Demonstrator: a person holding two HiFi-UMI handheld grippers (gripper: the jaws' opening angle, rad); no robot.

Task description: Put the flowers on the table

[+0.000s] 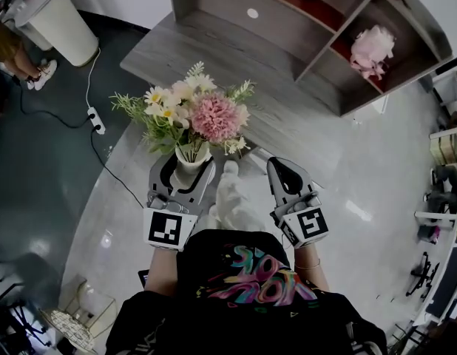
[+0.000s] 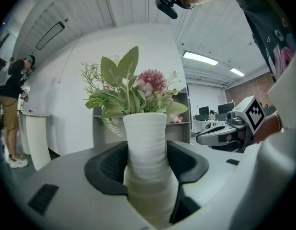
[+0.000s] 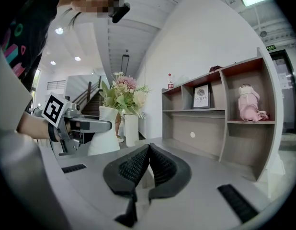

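White ribbed vase (image 2: 147, 143) of pink and cream flowers (image 1: 199, 113): we hold it upright in our left gripper (image 1: 188, 163), jaws clamped on its neck, just short of the grey wooden table (image 1: 214, 46). Right gripper (image 1: 280, 167): jaws pressed together, nothing between them, beside the vase. Shelf unit (image 1: 317, 21): behind the table.

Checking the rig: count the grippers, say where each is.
2. The left gripper clamps the white vase of flowers; the right gripper, shut and empty, is beside it.
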